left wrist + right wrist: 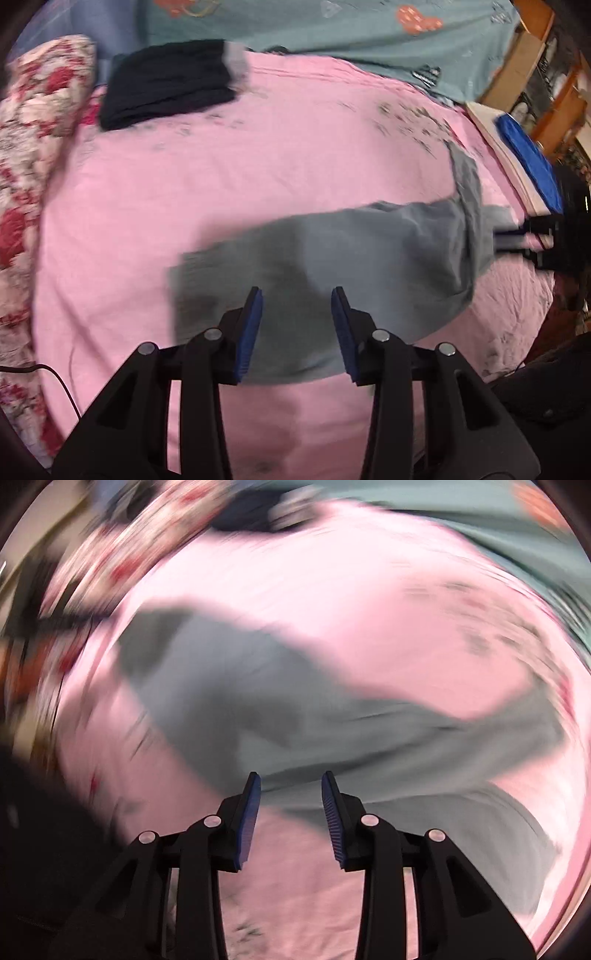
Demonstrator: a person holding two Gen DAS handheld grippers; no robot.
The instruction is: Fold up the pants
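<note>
Grey pants (369, 251) lie in a long band across the pink bedsheet (258, 147), with one end turned up towards the back at the right. My left gripper (297, 291) hovers over their left part, jaws open, with nothing between the blue pads. The right gripper (513, 236) shows at the far right by the other end of the pants. Its own view is heavily blurred: the right gripper (290, 775) stands open above the near edge of the grey pants (258, 701), and its pads hold no cloth.
A folded dark garment (166, 85) lies at the back left of the sheet. A floral quilt (33, 129) runs along the left, a teal blanket (332, 33) along the back. A blue item (528, 158) rests on a flat board at the right. A thin cable (55, 376) crosses the near left.
</note>
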